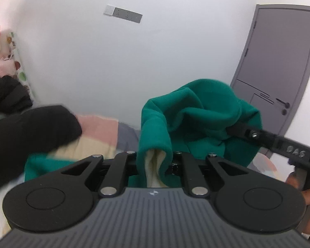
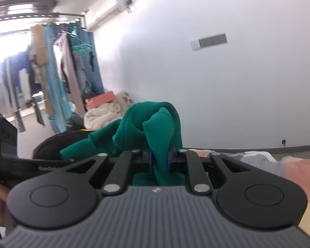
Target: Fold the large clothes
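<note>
garment: I've got the teal-green fleece sweatshirt with cream lining (image 1: 196, 111) bunched, lifted above the striped pink-and-cream bed cover (image 1: 97, 132)
left gripper (image 1: 155, 163): nearly closed, pinching a cuff
right gripper (image 2: 159, 161): same, clamped on a fold

My left wrist camera looks along its fingers toward the grey door (image 1: 279, 62) at two o'clock; my right faces the clothes rack (image 2: 51, 72) at ten. Both closely share the green garment (image 1: 198, 113) (image 2: 155, 119).
</note>
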